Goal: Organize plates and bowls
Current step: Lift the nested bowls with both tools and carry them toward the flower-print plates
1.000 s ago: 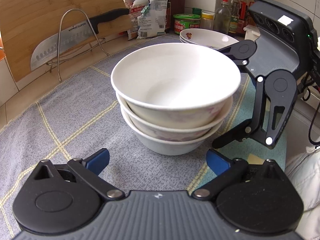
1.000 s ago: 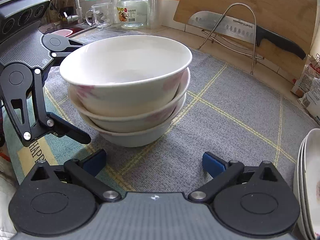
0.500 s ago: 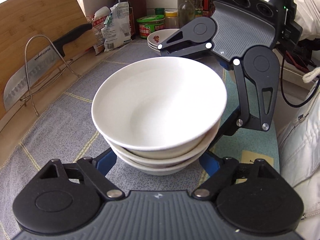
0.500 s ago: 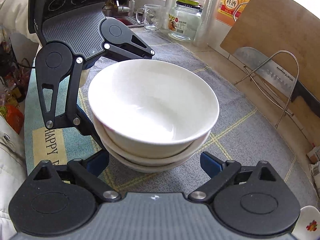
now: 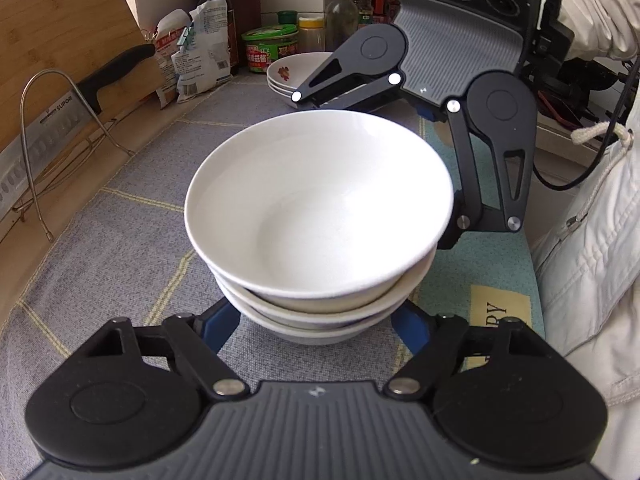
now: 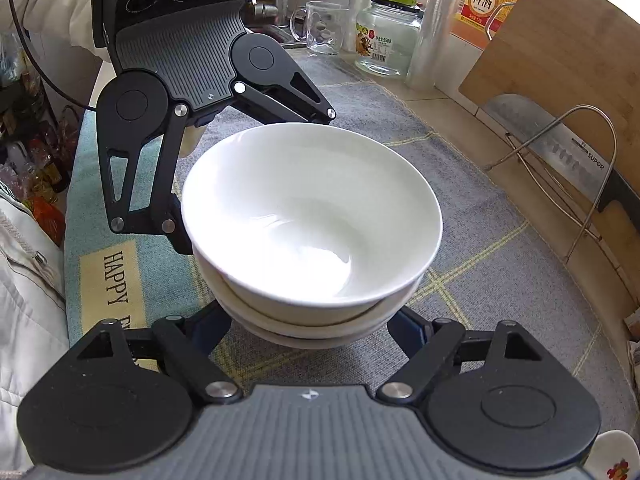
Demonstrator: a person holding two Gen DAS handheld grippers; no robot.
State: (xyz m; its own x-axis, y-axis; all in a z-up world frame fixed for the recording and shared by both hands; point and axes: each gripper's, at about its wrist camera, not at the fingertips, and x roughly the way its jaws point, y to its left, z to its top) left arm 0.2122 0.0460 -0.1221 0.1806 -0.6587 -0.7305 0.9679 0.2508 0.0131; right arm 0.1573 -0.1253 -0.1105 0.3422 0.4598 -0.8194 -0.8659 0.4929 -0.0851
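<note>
Three white bowls stand nested in a stack [image 5: 320,208] [image 6: 312,216] on a grey checked mat [image 5: 120,248]. My left gripper [image 5: 316,320] straddles the stack's base from one side. Its jaws are closing, and the blue pads [image 5: 220,326] lie against the bottom bowl under the rims. From the opposite side my right gripper [image 6: 310,324] does the same: its jaws are closing, with blue pads [image 6: 404,330] against the lowest bowl. A stack of flowered plates [image 5: 288,72] sits at the back of the counter.
A wire rack with a cleaver [image 5: 60,120] leans on a wooden board [image 6: 560,60] by the wall. Bottles, jars and bags [image 5: 272,46] crowd the back. A glass jar [image 6: 384,40] and a mug [image 6: 320,28] stand near the sink. A white jacket [image 5: 592,260] is close beside the mat.
Both grippers have tipped down over the bowls and drawn in from opposite sides. Their jaws have narrowed from wide open until the pads meet the bottom bowl.
</note>
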